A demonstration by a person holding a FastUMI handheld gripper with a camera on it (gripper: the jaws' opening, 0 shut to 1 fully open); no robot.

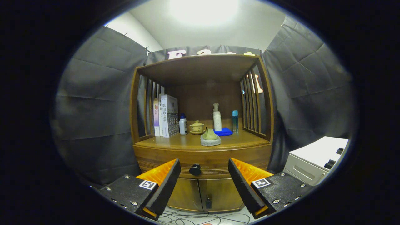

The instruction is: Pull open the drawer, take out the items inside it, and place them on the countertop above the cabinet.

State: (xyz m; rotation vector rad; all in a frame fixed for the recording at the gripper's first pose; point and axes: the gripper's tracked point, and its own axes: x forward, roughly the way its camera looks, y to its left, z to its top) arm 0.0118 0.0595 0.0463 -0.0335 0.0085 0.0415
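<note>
One wooden cabinet (pixel 203 156) stands ahead of me against the cloth wall, with a slatted shelf frame rising over its counter (pixel 175 142). Below the counter runs one drawer (pixel 215 161), shut, its long axis lying across my view from side to side and its front facing me. Under it are two cabinet doors (pixel 203 193), also closed.

To the right, well apart from the cabinet, sits one white unit (pixel 315 159).

On the counter I count three books (pixel 165 115) standing upright at the left, three bottles (pixel 217 118) upright, one small lidded teapot (pixel 197 127), one blue cloth (pixel 224 132) folded flat, and one green piece on a grey stone base (pixel 210 139) nearest the counter's front edge.

I hold my claw (pixel 204 175) level and pointed straight at the drawer front, its fingers spread wide apart and gripping nothing. The drawer's single dark knob (pixel 195 169) sits between them, just beyond the tips and nearer the left one. What lies inside the drawer I cannot see.
</note>
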